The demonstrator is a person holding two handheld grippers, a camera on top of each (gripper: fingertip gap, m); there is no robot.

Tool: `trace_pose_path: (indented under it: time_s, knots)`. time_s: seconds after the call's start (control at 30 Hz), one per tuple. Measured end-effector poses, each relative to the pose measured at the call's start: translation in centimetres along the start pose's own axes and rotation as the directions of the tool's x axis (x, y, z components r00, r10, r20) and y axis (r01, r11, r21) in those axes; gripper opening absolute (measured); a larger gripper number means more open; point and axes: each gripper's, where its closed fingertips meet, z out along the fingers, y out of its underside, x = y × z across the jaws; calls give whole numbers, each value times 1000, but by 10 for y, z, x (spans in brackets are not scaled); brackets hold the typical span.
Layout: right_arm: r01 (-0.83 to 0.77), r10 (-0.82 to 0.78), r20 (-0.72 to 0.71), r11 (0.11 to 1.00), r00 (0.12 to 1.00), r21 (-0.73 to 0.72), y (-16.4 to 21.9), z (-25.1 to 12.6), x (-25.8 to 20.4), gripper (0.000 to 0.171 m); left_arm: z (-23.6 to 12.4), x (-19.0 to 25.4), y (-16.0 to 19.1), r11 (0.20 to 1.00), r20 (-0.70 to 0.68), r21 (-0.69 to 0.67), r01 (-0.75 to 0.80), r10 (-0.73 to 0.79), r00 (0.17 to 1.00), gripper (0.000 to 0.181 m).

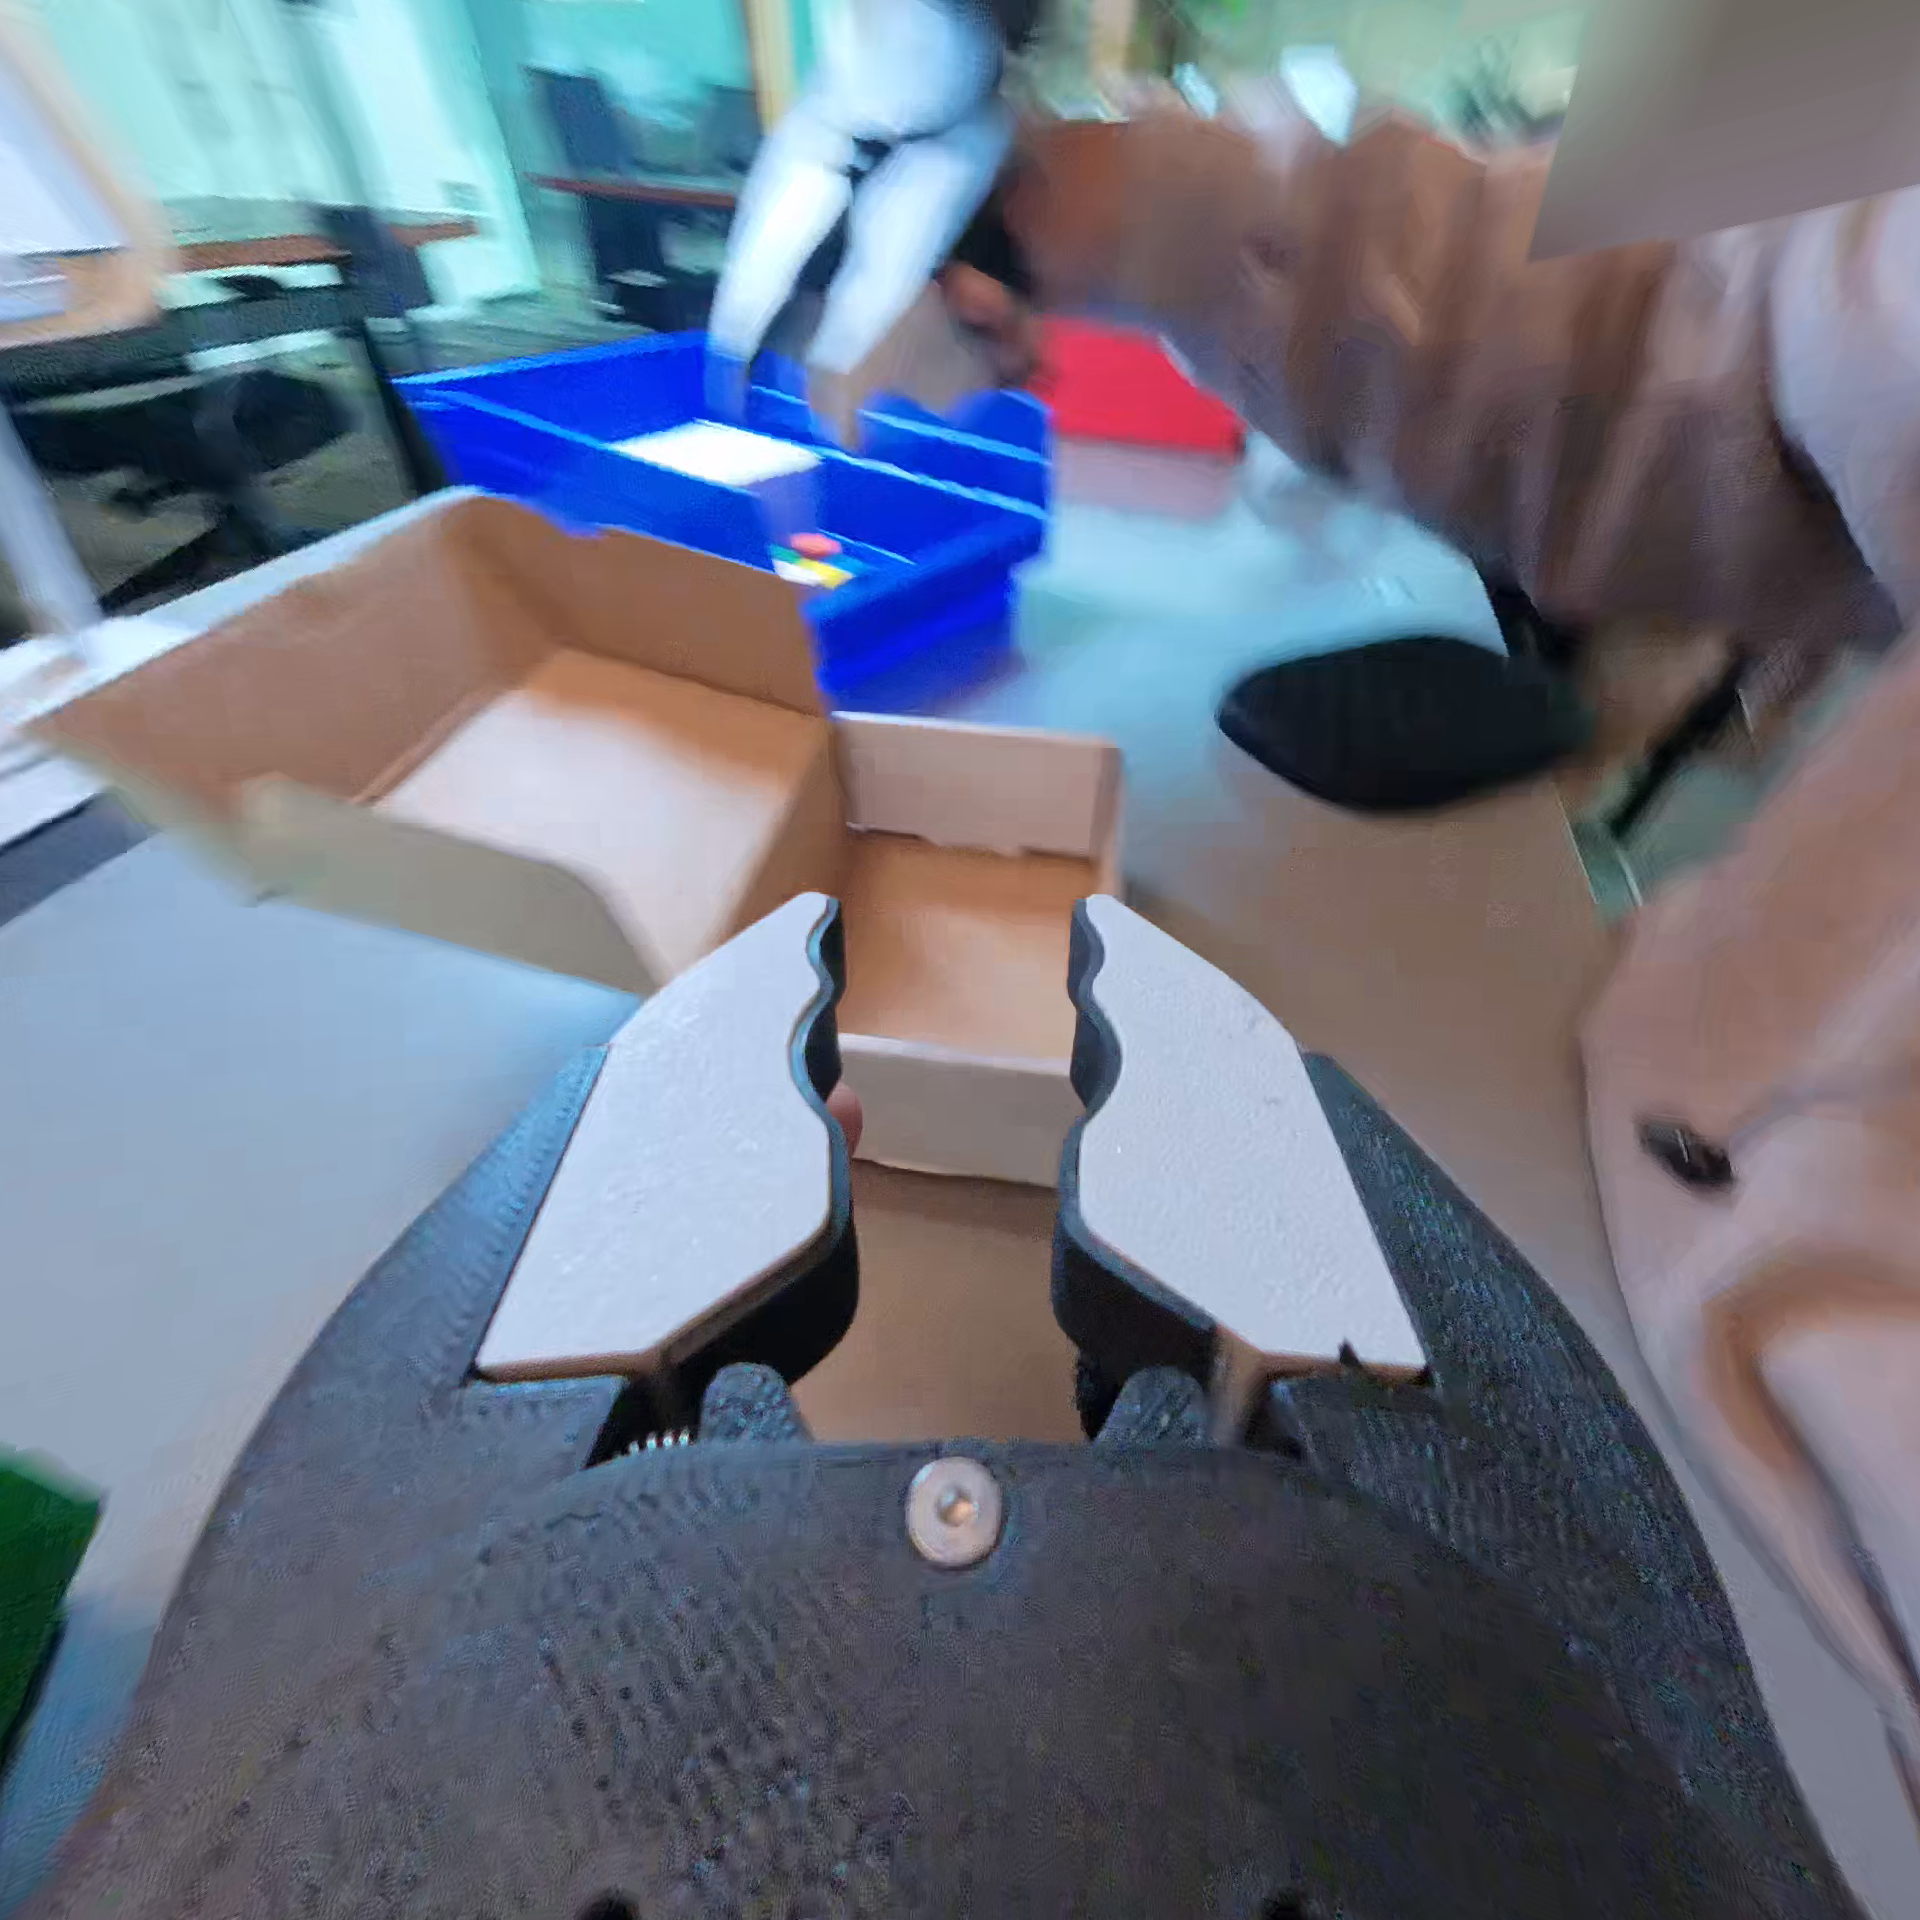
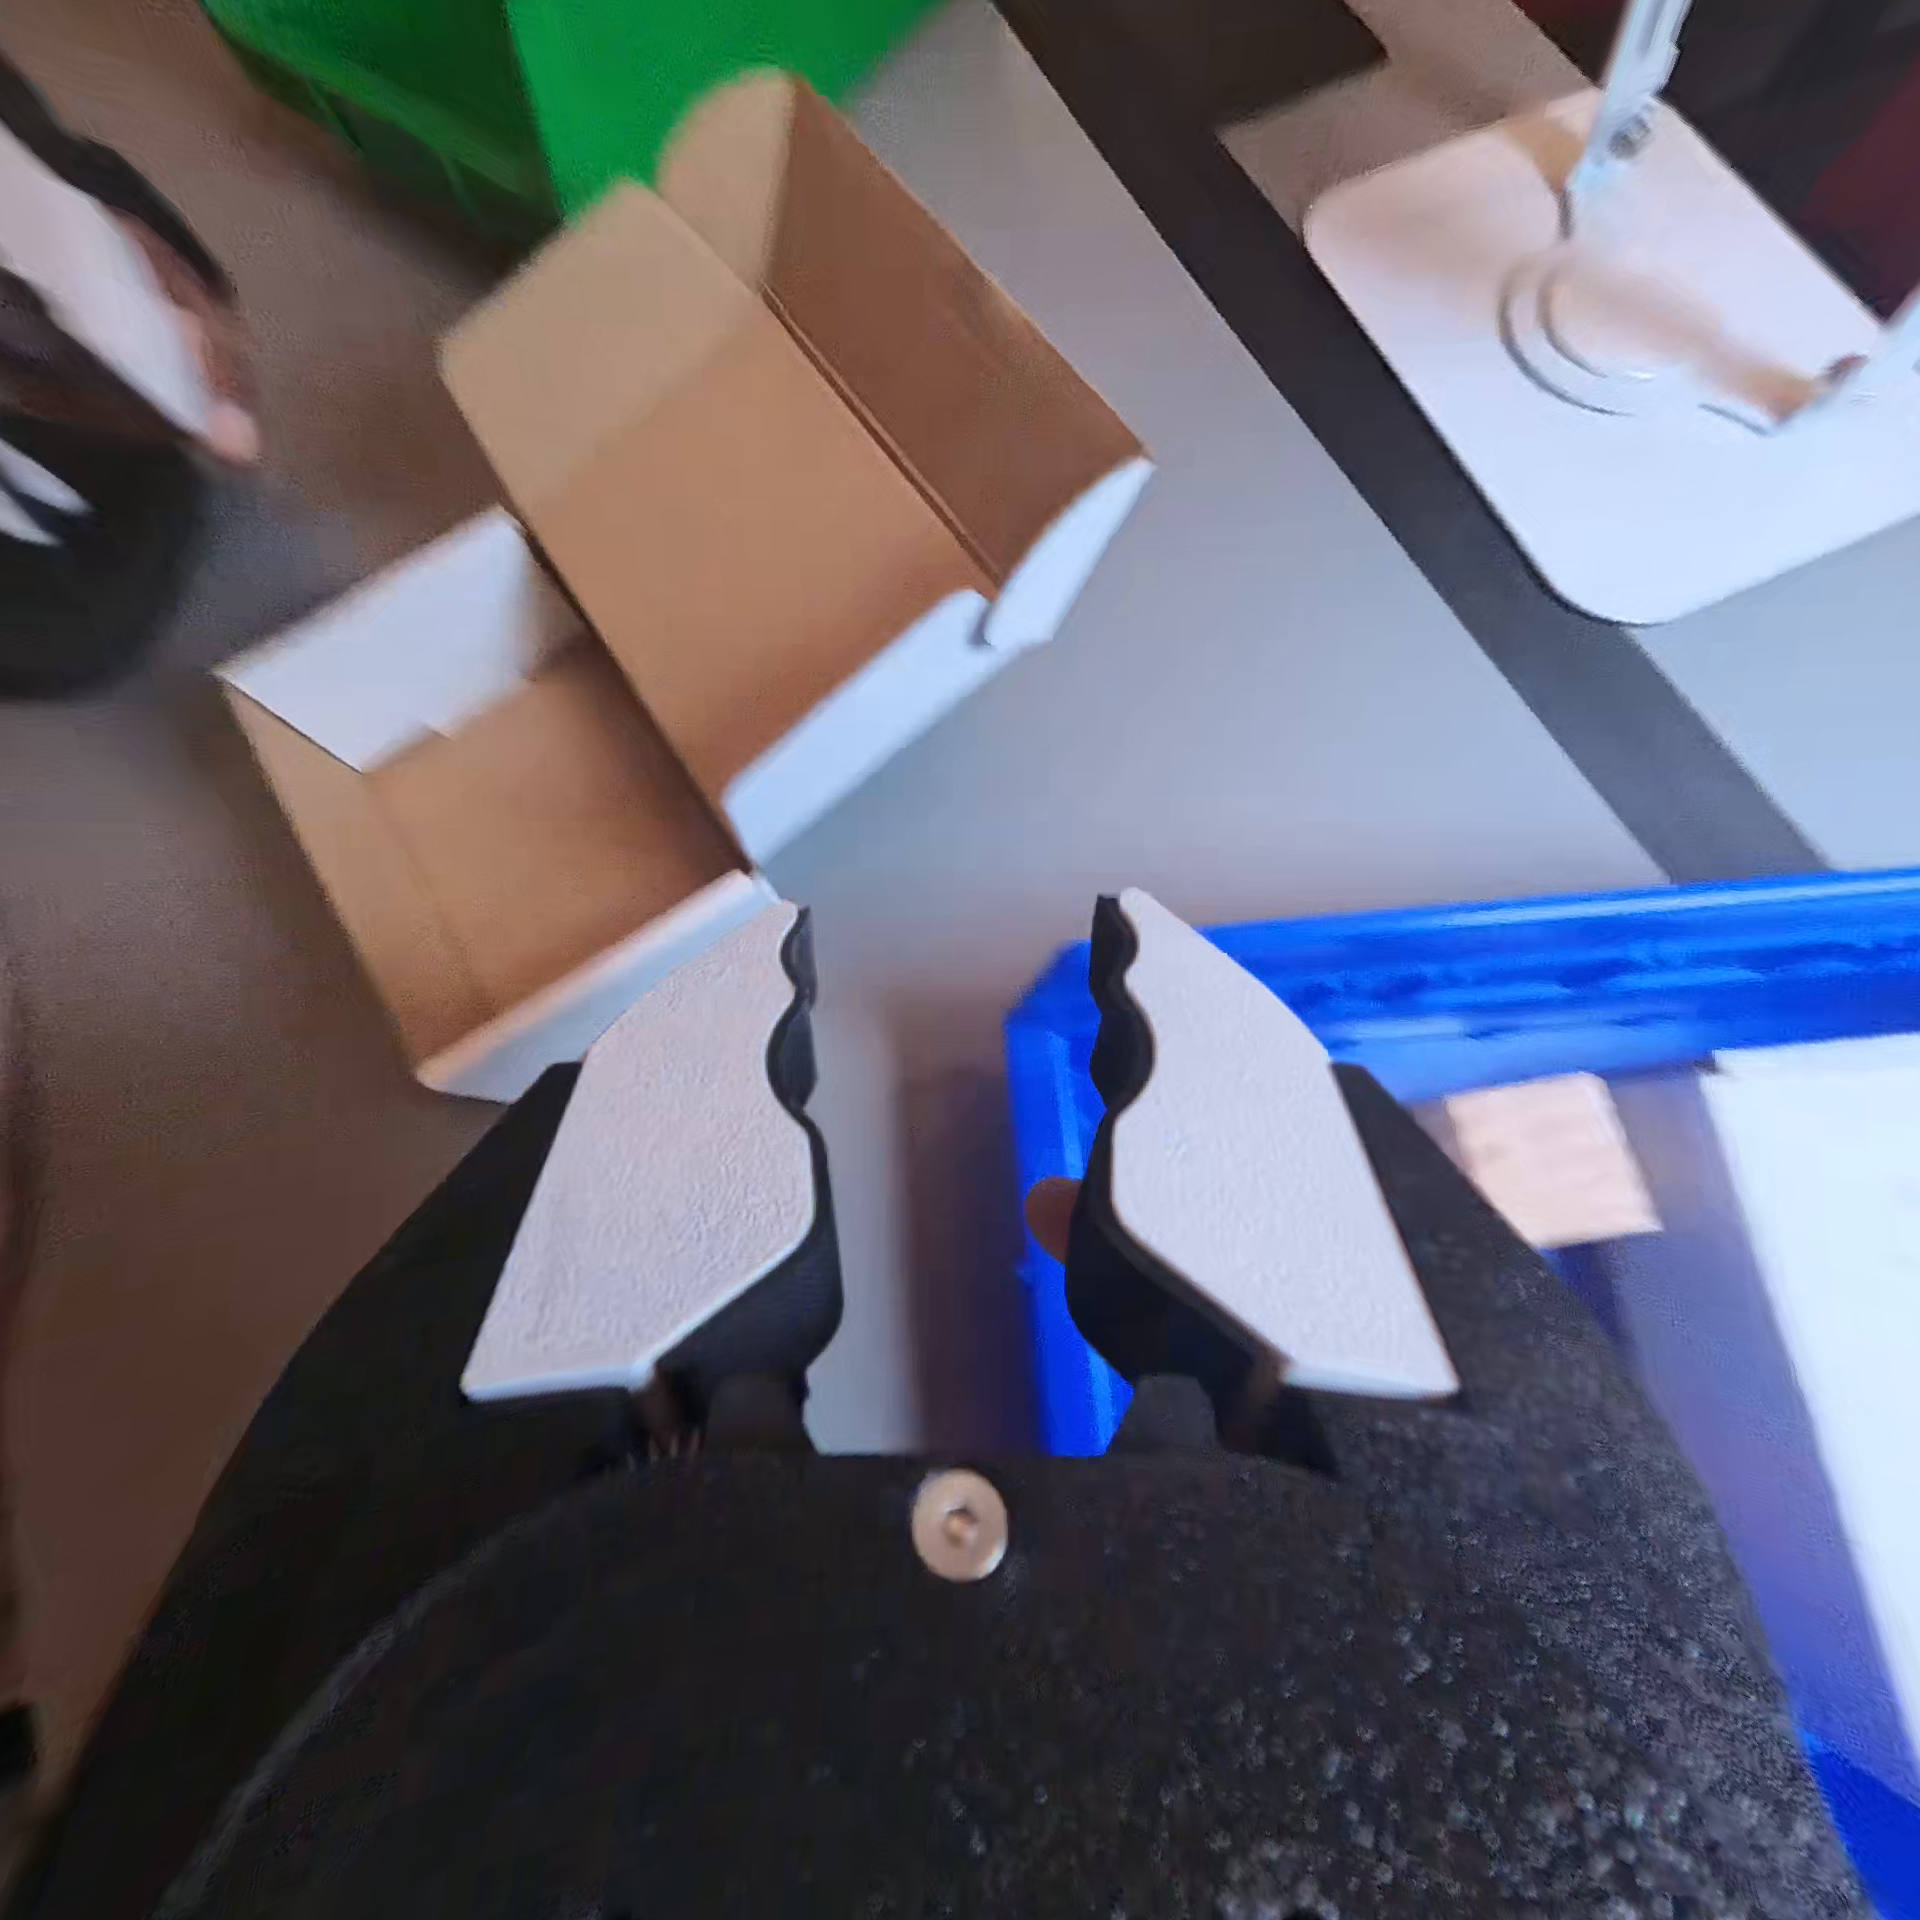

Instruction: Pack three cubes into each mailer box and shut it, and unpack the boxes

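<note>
The open cardboard mailer box (image 2: pixel 582 831) is white outside and plain kraft brown inside, as is the larger open cardboard box (image 1: pixel 582 769) beside it. The plastic divided bin (image 1: pixel 831 499) is bright blue, with a white sheet (image 1: pixel 717 455) inside. Both grippers have pale grey finger plates (image 2: pixel 665 1174) over black wavy-edged pads on speckled black bodies. A green plastic container (image 2: pixel 582 73) shows behind the boxes

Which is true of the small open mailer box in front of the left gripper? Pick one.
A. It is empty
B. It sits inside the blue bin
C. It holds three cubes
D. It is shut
A: in the left wrist view the small mailer box stands open beyond the left gripper, showing only bare cardboard floor, with the blue bin farther back.
</note>
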Motion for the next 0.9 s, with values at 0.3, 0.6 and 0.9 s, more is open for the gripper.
trace_pose_path:
  time_s: [0.3, 0.6, 0.9]
  knots:
    - [-528, 465, 273, 813, 842, 245, -13, 49, -37, 46, 2, -90, 12, 754, 175, 233, 615, -654, 736, 41]
    - [-330, 310, 111, 875, 944, 355, -10, 57, -46, 12, 41, -104, 0, 839, 302, 182, 513, -544, 782, 24]
    - [196, -160, -117, 878, 980, 437, 9, 37, -95, 13, 35, -46, -7, 996, 217, 46, 79, -87, 972, 23]
